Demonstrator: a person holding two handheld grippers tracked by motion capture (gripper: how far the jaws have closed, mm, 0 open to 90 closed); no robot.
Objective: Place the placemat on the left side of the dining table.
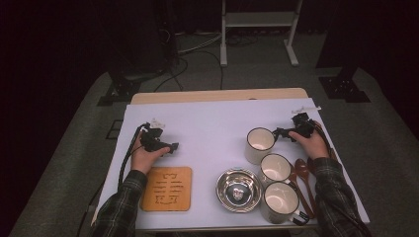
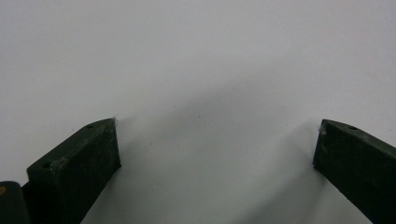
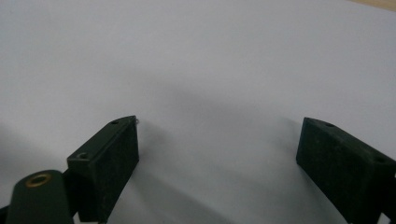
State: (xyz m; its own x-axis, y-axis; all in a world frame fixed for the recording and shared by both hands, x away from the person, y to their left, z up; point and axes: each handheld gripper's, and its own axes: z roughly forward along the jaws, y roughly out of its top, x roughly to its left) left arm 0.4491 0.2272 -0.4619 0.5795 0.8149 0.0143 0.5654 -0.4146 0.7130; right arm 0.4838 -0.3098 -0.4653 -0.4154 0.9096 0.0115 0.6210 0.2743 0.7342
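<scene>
Take the steel bowl (image 1: pixel 238 190) at the near edge of the white table sheet (image 1: pixel 212 123) as the marker. Just right of it, touching or nearly so, stands the nearest cup (image 1: pixel 281 201), cream inside with a dark rim; two wooden spoons (image 1: pixel 303 177) lie just right of that cup. On the bowl's other side, a little way off, lies a wooden trivet (image 1: pixel 167 188) with a cut-out pattern.

Behind the bowl and slightly right sits a second cup (image 1: pixel 275 168), and beyond that a third cup (image 1: pixel 259 143) — the three form a slanted row running away from the bowl. The right gripper (image 1: pixel 282 133) rests on the sheet just beside this farthest cup, pointing at its side; its own view shows both jaws spread wide over bare white sheet, nothing between them.

Far left of the bowl, beyond the trivet, the left gripper (image 1: pixel 173 147) rests on the sheet in the person's hand — jaws likewise wide apart and holding nothing, well apart from every cup.
</scene>
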